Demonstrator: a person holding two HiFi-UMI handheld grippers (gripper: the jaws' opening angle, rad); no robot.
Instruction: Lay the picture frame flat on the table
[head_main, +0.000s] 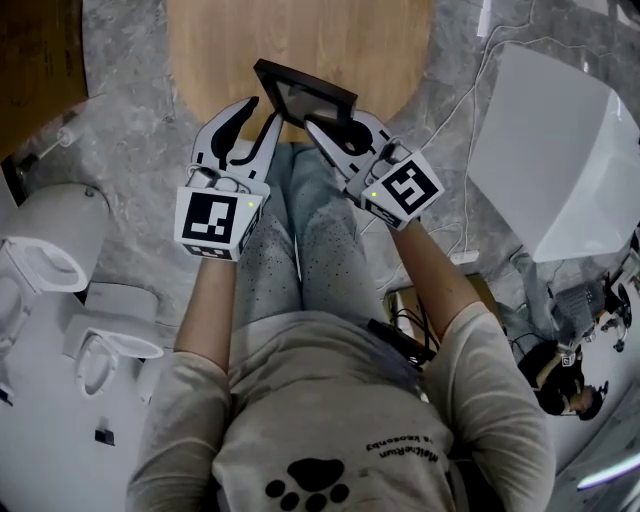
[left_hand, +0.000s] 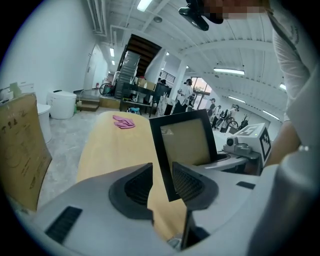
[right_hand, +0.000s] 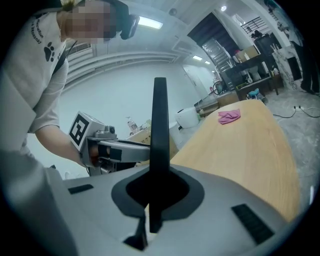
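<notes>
The right gripper (right_hand: 159, 195) has its jaws shut tight on one side edge of the picture frame (head_main: 306, 97). The frame stands up on its edge in the air and is not flat. It is over the near end of the table (head_main: 300, 30), and I cannot tell if its bottom touches the wood. The left gripper (left_hand: 162, 184) is right beside it with its jaws wide apart. The frame's other side edge and bottom corner sit in that gap, close to one pad, but the pads do not squeeze it. So only the right gripper holds the frame. The long side of the frame points up, and one broad face looks toward the left gripper. The table top lies ahead and below. I think the next move has to tip the top of the frame over until the broad face lies on the wood. A pink cloth (left_hand: 123, 122) lies far off at the other end, out of the way.
</notes>
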